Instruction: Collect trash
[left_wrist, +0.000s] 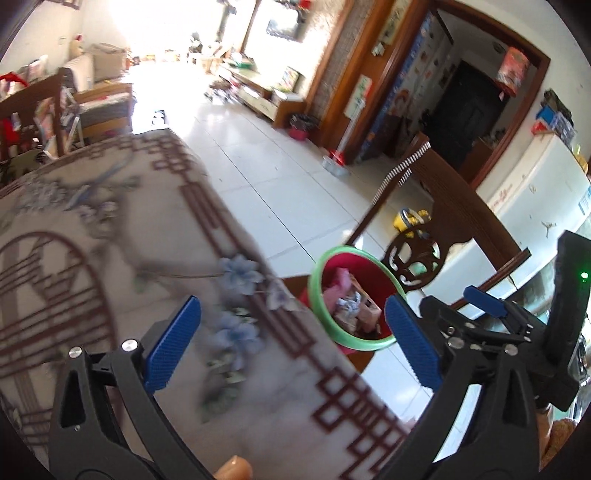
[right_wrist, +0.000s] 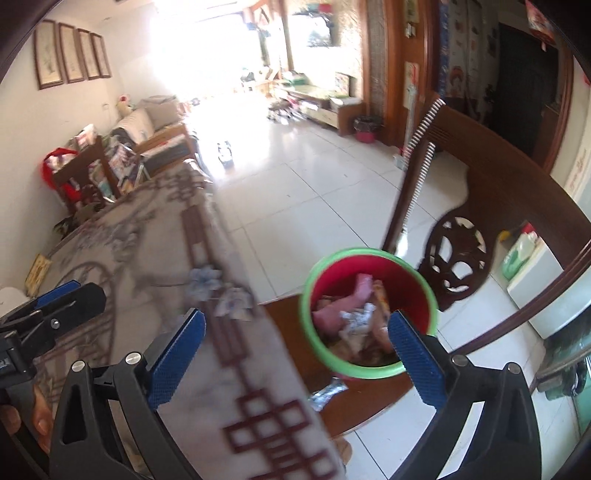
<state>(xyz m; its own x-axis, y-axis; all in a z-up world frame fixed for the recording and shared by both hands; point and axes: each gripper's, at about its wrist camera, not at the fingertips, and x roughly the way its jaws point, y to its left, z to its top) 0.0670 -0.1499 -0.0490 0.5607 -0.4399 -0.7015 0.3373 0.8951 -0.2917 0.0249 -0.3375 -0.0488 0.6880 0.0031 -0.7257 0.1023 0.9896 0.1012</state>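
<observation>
Left tool (left_wrist: 291, 343) spread wide, nothing between blue pads. Right tool (right_wrist: 295, 358) likewise spread, empty. Red bin with green rim (right_wrist: 369, 314), holding crumpled trash (right_wrist: 354, 317), sits on wooden chair seat (right_wrist: 288, 314) beside patterned tabletop (left_wrist: 110, 258).

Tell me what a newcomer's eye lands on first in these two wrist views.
First the red bin with a green rim, full of crumpled trash, on a wooden chair seat beside the patterned tablecloth. Next, the left gripper and right gripper, both wide open and empty. A silver wrapper lies on the seat below the bin.
</observation>
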